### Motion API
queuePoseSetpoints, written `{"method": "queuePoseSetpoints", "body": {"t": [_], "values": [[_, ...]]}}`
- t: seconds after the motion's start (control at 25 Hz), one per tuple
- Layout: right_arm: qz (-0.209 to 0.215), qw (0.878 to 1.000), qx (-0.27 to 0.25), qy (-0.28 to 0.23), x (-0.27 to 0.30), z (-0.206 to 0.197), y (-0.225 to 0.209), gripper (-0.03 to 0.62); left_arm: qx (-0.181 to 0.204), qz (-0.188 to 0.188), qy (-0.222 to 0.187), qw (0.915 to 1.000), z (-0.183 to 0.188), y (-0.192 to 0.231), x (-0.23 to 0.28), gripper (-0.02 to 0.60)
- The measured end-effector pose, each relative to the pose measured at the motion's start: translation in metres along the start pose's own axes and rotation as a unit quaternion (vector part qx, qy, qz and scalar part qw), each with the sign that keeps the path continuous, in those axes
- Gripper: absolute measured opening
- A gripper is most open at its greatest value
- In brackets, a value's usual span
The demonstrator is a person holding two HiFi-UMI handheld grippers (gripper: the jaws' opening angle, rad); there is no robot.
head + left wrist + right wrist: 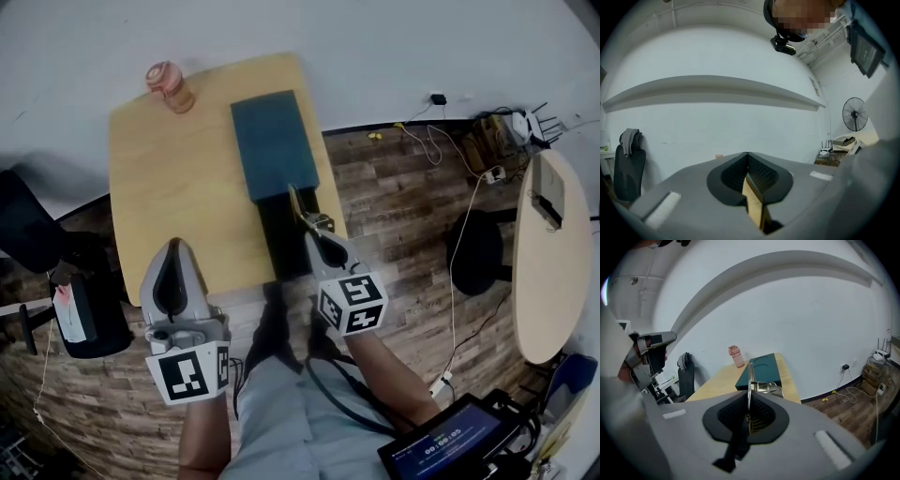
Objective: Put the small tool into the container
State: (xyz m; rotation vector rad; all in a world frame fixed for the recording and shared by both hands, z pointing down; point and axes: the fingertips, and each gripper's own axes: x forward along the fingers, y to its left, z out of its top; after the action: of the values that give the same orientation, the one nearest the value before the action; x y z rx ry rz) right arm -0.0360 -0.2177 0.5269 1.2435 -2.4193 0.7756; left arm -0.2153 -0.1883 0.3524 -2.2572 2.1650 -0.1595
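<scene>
The small thin metal tool point(302, 208) point(764, 388), silver-gold w/ a long narrow blade and a bent bracket, is pinched in the right gripper point(317, 239) point(749, 399). The jaws are pressed together on its lower end, blade sticking out past the tips. In the head view the tool hangs over the black section point(281, 239) at the near end of the dark teal rectangular container point(272, 141) point(761, 369), by that section's right edge; not inside yet.

Container lies flat on the light wooden table point(169, 187) point(717, 380), along its right side. A pink plastic bottle point(169, 86) point(736, 356) stands at the table's far edge, well apart from the container.

Left gripper point(173, 248) point(747, 155) is at the table's near edge, left of the right one, jaws together, nothing btwn them, pointed at the white wall.
</scene>
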Motion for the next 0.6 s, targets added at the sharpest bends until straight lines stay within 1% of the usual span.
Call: {"method": "queuePoseSetpoints", "body": {"t": [0.2, 0.4, 0.6], "values": [[-0.005, 1.0, 0.01, 0.016, 0.007, -0.013, -0.001, 0.003, 0.0, -0.002, 0.006, 1.0, -0.006, 0.005, 0.002, 0.009], [-0.016, 0.998, 0.057, 0.032, 0.011, -0.029, -0.01, 0.003, 0.001, -0.004, 0.01, 0.9999, -0.009, 0.009, 0.004, 0.009], [-0.024, 0.994, 0.097, 0.035, 0.016, -0.03, -0.016, 0.003, 0.002, -0.006, 0.014, 0.9999, -0.011, 0.012, 0.009, 0.009]]}}
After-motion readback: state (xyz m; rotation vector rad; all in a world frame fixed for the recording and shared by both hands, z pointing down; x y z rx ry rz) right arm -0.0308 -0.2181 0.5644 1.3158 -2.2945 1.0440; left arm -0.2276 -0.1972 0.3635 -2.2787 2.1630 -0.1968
